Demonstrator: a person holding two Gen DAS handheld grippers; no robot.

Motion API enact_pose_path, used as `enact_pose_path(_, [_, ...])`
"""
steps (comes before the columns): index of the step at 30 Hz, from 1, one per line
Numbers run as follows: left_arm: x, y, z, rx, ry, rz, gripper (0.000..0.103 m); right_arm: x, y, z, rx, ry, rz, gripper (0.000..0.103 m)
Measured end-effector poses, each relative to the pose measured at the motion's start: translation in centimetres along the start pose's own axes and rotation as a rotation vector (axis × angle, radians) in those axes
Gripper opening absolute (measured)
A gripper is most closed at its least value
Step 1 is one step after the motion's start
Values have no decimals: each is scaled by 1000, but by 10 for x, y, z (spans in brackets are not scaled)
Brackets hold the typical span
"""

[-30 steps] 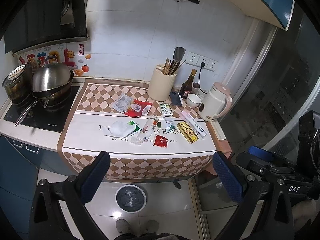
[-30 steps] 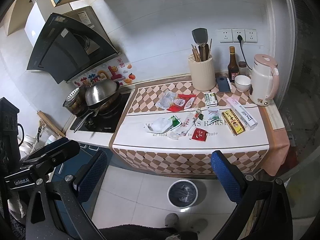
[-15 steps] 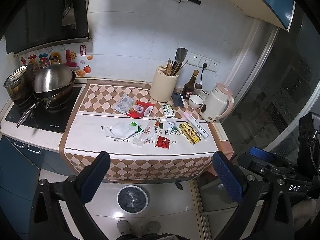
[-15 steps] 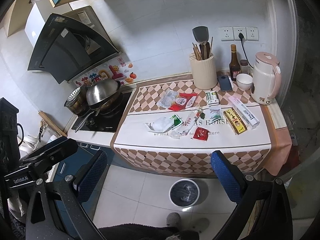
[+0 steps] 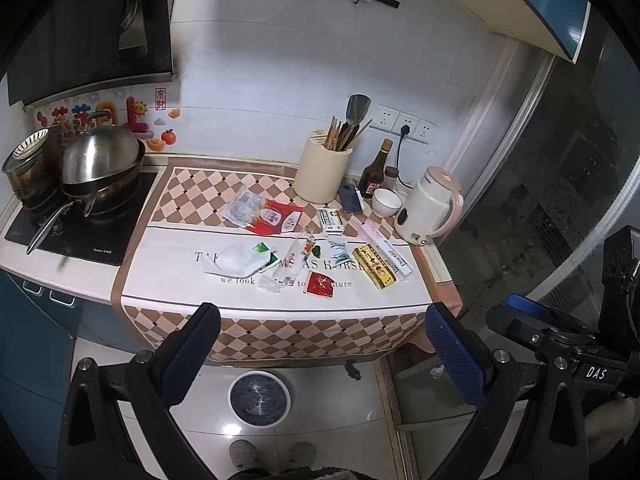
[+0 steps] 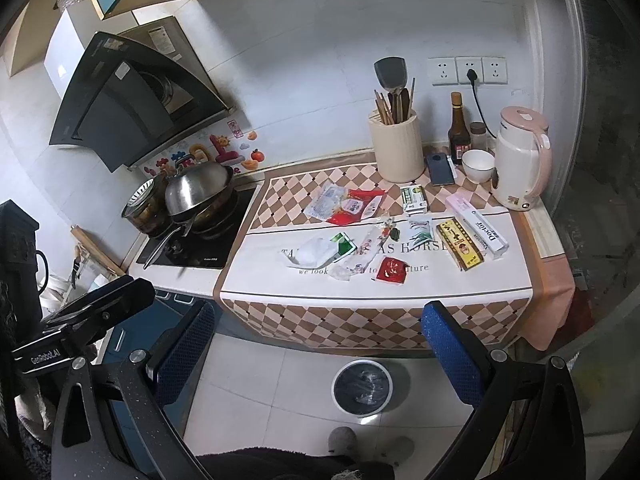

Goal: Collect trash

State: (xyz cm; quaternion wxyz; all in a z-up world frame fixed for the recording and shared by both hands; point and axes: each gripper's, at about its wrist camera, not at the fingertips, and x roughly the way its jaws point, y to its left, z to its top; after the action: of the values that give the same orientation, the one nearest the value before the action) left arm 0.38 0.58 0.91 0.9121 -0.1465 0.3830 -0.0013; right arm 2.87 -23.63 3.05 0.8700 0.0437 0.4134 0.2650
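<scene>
The trash is scattered over the white band of the checked cloth (image 5: 248, 332) on the counter: a red sachet (image 5: 320, 283) nearest the front edge, a crumpled white wrapper (image 5: 240, 260) to its left, a red-and-clear packet (image 5: 266, 216) behind, and a yellow box (image 5: 374, 266) with a white box (image 5: 390, 249) touching it at the right, both lying with long axes running from upper left to lower right of the frame. In each wrist view the litter is seen at frame centre, above and well apart from the fingers. The left gripper (image 5: 320, 354) and the right gripper (image 6: 318, 354) are both seen spread wide, holding nothing. Neither can be judged clearly nearer. A bin (image 5: 259, 398) stands on the floor just below the cloth's front edge, at lower centre. Open floor lies between grippers and counter; the kettle (image 5: 428, 212) and utensil holder (image 5: 322, 174) crowd the back right.
</scene>
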Motion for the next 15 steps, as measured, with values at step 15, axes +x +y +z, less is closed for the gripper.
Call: enact_pose_path(15, [1, -2, -4, -1, -3, -27, 103, -4, -1, 0, -3, -4, -2, 103])
